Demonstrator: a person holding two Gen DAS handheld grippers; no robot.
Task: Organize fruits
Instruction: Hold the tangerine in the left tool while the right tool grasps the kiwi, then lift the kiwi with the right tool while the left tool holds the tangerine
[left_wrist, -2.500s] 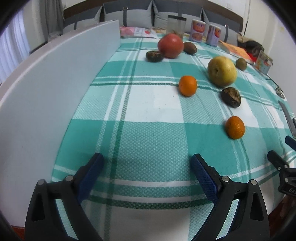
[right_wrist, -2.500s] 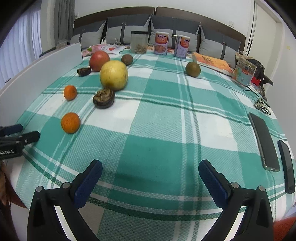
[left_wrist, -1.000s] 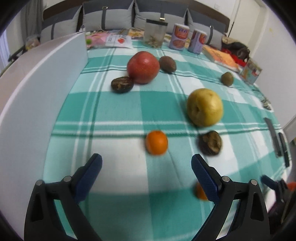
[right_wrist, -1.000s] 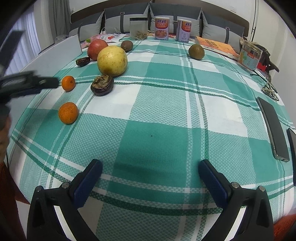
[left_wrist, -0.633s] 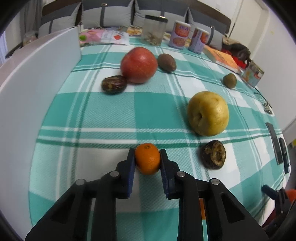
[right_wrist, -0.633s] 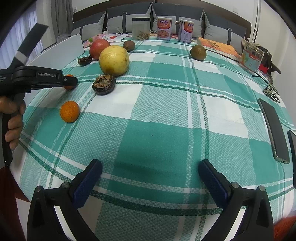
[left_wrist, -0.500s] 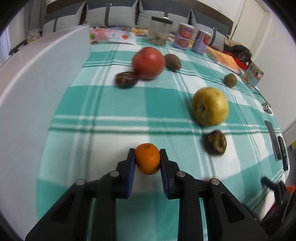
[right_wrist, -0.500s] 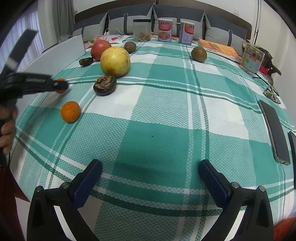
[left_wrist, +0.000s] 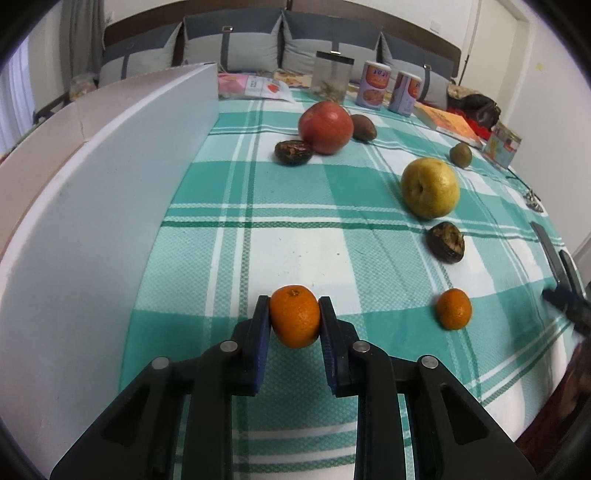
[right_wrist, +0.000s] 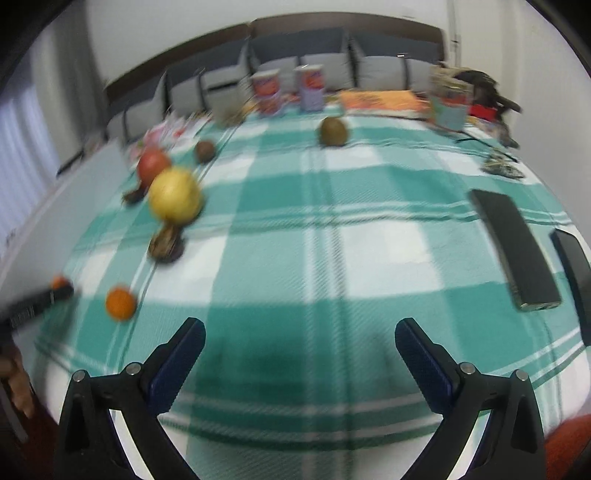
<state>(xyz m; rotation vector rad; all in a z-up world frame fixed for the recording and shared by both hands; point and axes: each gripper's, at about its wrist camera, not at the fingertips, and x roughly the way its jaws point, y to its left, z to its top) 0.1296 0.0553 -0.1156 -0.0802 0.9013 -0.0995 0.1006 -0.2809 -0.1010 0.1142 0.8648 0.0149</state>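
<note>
Because like fruits likely belonged together, the left gripper (left_wrist: 294, 320) pinched one orange (left_wrist: 294, 315) over the tablecloth (left_wrist: 303, 184) near its twin (left_wrist: 454, 308); the right gripper (right_wrist: 300, 349) hung spread wide, empty

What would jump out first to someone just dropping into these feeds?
The small orange pinched in the left hand-held gripper, low over the green plaid tablecloth. Beyond it sit a big yellow pear to the right and a red apple farther back; the right hand-held gripper is open, holding nothing.
</note>
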